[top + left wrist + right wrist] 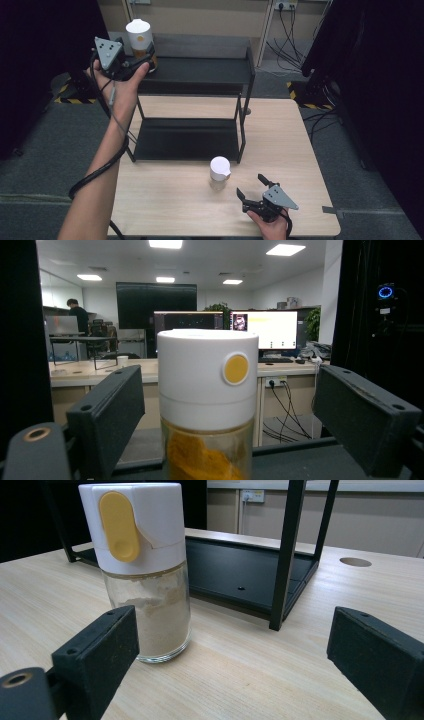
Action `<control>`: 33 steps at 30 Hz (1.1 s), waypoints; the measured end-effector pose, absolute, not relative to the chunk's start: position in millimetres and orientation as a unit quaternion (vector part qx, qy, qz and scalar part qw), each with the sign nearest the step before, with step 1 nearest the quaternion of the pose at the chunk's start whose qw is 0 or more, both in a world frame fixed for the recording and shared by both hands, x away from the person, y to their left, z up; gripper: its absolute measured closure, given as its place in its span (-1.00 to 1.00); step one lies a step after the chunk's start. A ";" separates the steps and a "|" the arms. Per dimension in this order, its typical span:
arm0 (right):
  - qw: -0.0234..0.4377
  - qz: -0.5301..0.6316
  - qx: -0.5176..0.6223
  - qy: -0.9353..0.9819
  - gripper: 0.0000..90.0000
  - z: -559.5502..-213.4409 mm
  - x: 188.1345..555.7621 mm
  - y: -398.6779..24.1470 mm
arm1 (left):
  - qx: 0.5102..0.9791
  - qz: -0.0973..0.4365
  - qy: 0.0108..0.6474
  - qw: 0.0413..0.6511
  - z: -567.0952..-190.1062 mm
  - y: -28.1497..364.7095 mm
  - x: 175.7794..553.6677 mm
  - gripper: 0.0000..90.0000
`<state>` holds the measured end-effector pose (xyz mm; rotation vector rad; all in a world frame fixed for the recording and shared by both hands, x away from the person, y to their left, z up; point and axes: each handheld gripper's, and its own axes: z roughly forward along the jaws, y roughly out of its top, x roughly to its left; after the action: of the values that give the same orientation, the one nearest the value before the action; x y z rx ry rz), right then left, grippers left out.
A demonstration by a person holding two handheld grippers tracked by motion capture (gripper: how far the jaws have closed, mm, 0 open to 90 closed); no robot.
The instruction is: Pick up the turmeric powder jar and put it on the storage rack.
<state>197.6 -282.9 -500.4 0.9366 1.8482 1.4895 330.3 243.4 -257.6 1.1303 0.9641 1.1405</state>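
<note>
A jar with a white cap and orange contents (140, 36) stands at the left end of the black rack's top shelf (200, 67). My left gripper (146, 59) is level with its lower part. In the left gripper view the jar (207, 390) sits between the two jaws with a gap on each side, so the gripper (225, 410) is open. A second white-capped jar with pale powder (220, 172) stands on the wooden table (165, 200) in front of the rack. My right gripper (250, 185) rests open just to its right; this jar (145, 580) shows left of centre beyond the jaws (235, 650).
The rack's lower shelf (185, 137) lies bare on the table, with its front right post (285, 555) close behind the pale jar. A round hole (355, 561) is in the tabletop. Cables (290, 40) hang beyond the table's far edge, and dark curtains flank both sides.
</note>
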 end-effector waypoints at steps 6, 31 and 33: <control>0.291 0.557 0.352 0.694 -0.85 -500.0 197.6 -282.3 | 0.486 0.494 0.405 0.597 -265.1 243.7 320.1 -0.72; 0.292 0.557 0.350 0.694 -0.85 -500.3 197.3 -282.3 | 0.490 0.482 0.397 0.609 -307.6 240.7 293.9 -0.72; 0.292 0.557 0.350 0.694 -0.85 -500.2 197.5 -282.4 | 0.492 0.480 0.396 0.609 -312.3 240.4 290.9 -0.72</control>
<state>197.5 -282.4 -500.2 0.9331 1.8504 1.4855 290.9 240.4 -312.3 1.1356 0.9135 1.1091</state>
